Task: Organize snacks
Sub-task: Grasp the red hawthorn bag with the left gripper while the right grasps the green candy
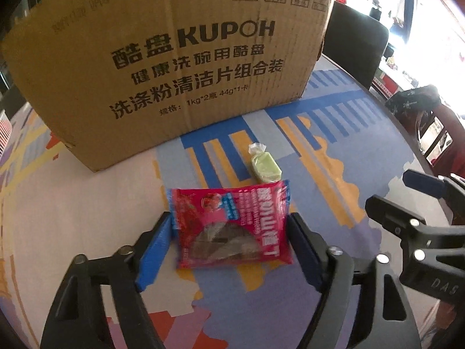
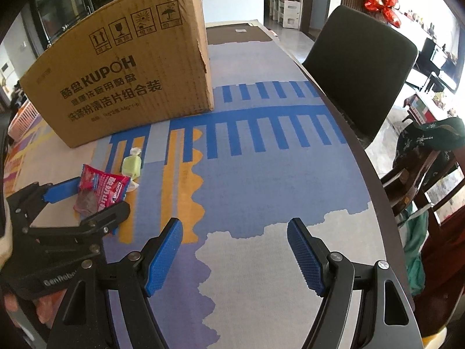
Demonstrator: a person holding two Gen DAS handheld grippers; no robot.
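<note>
Left wrist view shows the red packet (image 1: 229,226) flat on the desk (image 1: 334,174) between the spread left fingers (image 1: 155,250), the right gripper (image 2: 235,250) released, empty, farther off.

We see the cardboard box (image 1: 162,67) walling off the upper half of the left wrist view. A red snack packet (image 1: 232,226) fills the centre, green candy (image 1: 266,167) just above. The tablecloth (image 2: 261,192) lies bare through the right wrist view's centre.
</note>
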